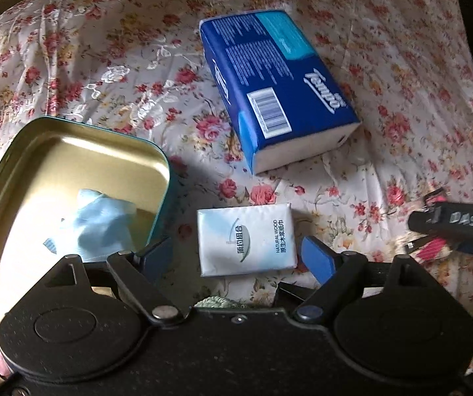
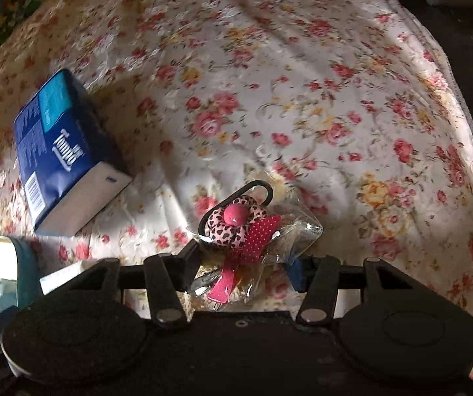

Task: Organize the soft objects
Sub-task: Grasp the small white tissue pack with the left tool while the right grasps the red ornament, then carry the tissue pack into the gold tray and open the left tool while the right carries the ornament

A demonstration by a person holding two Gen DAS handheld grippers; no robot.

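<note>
Left wrist view: the left gripper [image 1: 239, 257] stands with jaws apart around a small white tissue pack [image 1: 245, 240] at lower centre, pads not pressing it. An open tin [image 1: 157, 151] holding pale blue cloth [image 1: 99, 221] lies at left; a blue tissue pack [image 1: 277, 85] lies above centre on the floral cloth [image 1: 88, 66]. Right wrist view: the right gripper [image 2: 243, 267] is clamped on a bagged pink hair accessory [image 2: 236, 227] at lower centre.

A tin [image 1: 157, 151] is set on the bedspread [image 1: 104, 49], with a small tissue pack [image 1: 246, 241] just right of it. A larger tissue pack [image 1: 276, 89] is placed behind the small one, and a cloth [image 1: 101, 221] is laid inside the tin.
</note>
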